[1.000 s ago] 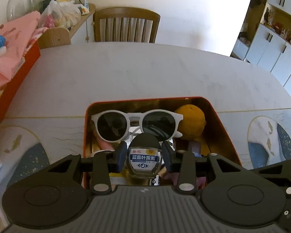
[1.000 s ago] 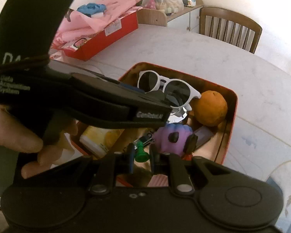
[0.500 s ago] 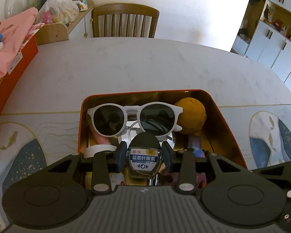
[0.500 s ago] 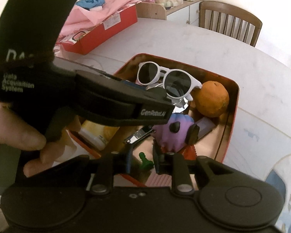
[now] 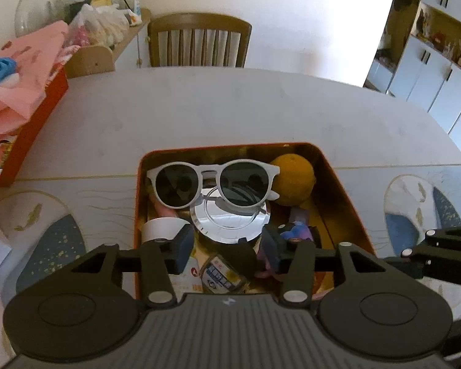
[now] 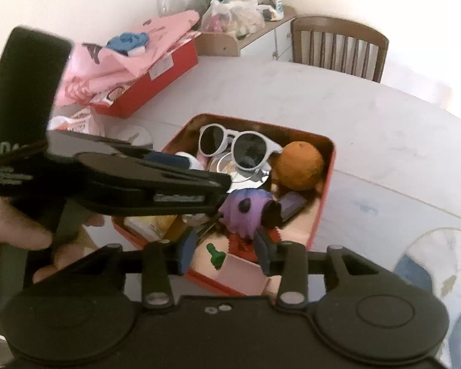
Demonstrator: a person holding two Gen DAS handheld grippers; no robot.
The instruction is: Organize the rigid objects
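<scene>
An orange metal tin [image 5: 347,190] [image 6: 322,212] on the table holds white sunglasses [image 5: 213,183] [image 6: 239,144], an orange [image 5: 293,180] [image 6: 299,166], a round mirror lid [image 5: 229,218], a purple toy [image 6: 246,210] and a small bottle with a blue label [image 5: 222,273]. My left gripper [image 5: 227,247] is open above the bottle, which lies loose in the tin. My right gripper [image 6: 226,250] is open over the tin's near edge, with a small green piece [image 6: 215,255] lying between its fingers.
A red box with pink cloth [image 5: 18,98] [image 6: 144,70] stands at the table's left. A wooden chair [image 5: 198,41] is at the far side. A cluttered shelf [image 5: 104,27] is behind. Placemats [image 5: 421,203] lie beside the tin. The left gripper's body [image 6: 107,178] crosses the right wrist view.
My left gripper opened and let the blue-label bottle drop into the tin. My right gripper opened and let go of the green piece, then pulled back a little.
</scene>
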